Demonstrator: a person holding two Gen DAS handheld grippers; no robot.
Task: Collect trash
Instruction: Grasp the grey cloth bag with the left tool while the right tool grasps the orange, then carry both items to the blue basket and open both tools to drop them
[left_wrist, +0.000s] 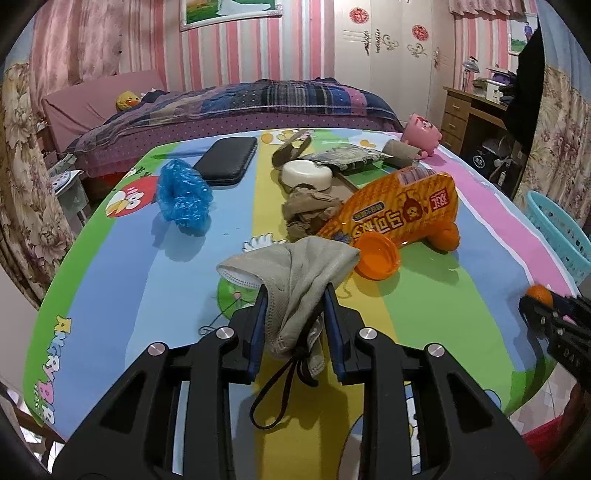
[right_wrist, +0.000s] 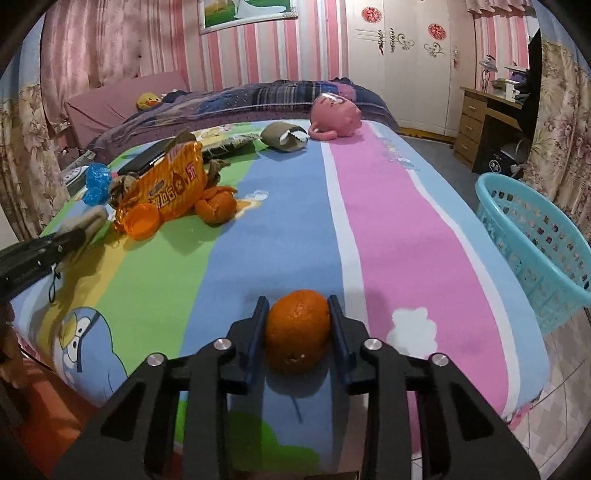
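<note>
A striped cartoon sheet (right_wrist: 388, 229) is covering the surface where everything is lying. Off its right edge, a turquoise perforated basket (right_wrist: 535, 236) is standing on the floor. Near the sheet's middle, an orange snack bag (left_wrist: 399, 206) is lying on its side, with a crumpled brown paper (left_wrist: 306, 212) touching its left end and an orange bottle cap (left_wrist: 376, 256) just in front of it. Left of the bag, well apart, a crumpled blue plastic bag (left_wrist: 183, 195) is sitting beside a black case (left_wrist: 227, 160). Loose orange peel (right_wrist: 216, 206) is lying just right of the bag.

The left gripper (left_wrist: 295, 295) is pinching a grey face mask (left_wrist: 295, 273) between its fingers, the mask's black ear loop dangling below. The right gripper (right_wrist: 297, 306) is clamping a piece of orange peel (right_wrist: 297, 328) shaped like a whole fruit, just above the sheet's near edge.
</note>
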